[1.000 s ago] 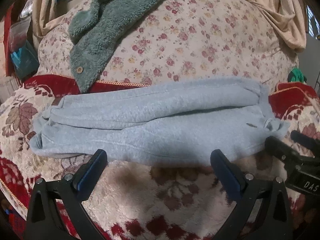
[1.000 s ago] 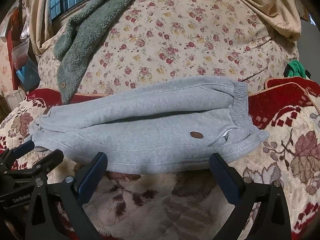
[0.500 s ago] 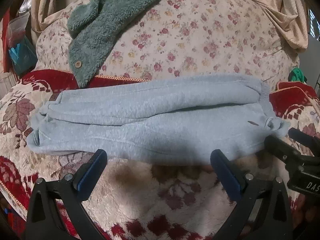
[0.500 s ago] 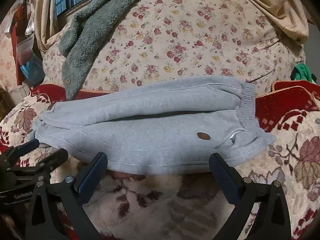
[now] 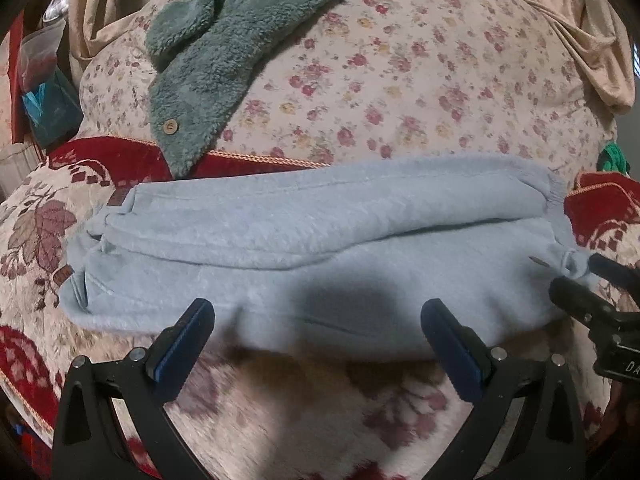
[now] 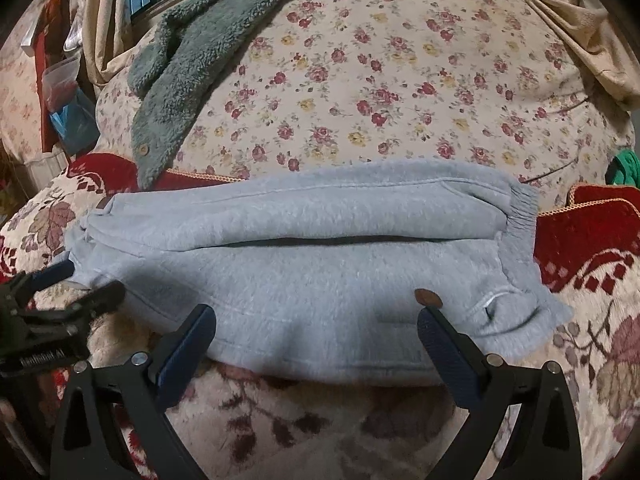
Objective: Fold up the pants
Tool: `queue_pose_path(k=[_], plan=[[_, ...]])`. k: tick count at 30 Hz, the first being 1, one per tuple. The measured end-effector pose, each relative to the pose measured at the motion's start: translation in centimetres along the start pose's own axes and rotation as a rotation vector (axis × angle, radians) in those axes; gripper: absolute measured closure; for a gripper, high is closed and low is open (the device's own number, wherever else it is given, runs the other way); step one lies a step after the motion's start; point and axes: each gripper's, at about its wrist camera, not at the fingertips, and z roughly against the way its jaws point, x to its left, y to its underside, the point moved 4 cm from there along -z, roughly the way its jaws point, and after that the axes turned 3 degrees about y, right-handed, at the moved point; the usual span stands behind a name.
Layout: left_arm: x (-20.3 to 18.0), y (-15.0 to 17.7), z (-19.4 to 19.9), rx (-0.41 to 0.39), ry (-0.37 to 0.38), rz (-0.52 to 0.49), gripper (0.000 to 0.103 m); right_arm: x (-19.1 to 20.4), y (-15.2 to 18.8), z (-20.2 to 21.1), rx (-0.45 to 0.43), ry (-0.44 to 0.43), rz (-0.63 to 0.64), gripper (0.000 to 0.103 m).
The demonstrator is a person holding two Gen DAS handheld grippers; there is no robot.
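The grey pants (image 5: 312,256) are lying folded lengthwise, one leg stacked on the other, stretched sideways right in front of both sets of fingers on a red-and-cream patterned blanket (image 5: 304,404).

The left gripper (image 5: 318,320) has its fingers spread wide and nothing in them. Both blue tips sit right at the near long edge of the pants, with the leg cuffs off past the left finger. The near edge runs fairly straight between the tips.

The right gripper (image 6: 316,326) is the same deal: fingers wide apart, holding nothing, tips overlapping the near hem line. The waistband (image 6: 520,216) with its gathered elastic is just beyond the right finger, and a little brown patch (image 6: 428,298) sits right by that fingertip. The waist corner flops out past it onto the blanket.

Each gripper shows up at the edge of the other's view, so they're side by side along the same edge.

Open blanket below the fingers gives plenty of room on the near side. Beyond the far edge there's a floral cushion (image 6: 400,80) close up against the pants, with a green fleece garment (image 5: 224,48) draped over it.
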Motion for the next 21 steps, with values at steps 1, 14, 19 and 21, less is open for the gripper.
queue_pose_path(k=[1, 14, 19, 21], plan=[[0.6, -0.3, -0.2, 0.0, -0.005, 0.004, 0.0, -0.1, -0.1, -0.2, 0.003, -0.006, -0.006, 0.001], [6.4, -4.5, -4.3, 0.038, -0.037, 0.028, 0.0, -4.4, -3.9, -4.6, 0.055, -0.007, 0.007, 0.001], [8.6, -7.4, -7.5, 0.094, -0.018, 0.043, 0.0, -5.5, -4.9, -6.0, 0.064, -0.008, 0.004, 0.001], [9.4, -8.5, -8.9, 0.128, -0.001, 0.052, 0.0, -5.8, -5.1, -6.5, 0.071, -0.014, 0.0, 0.001]])
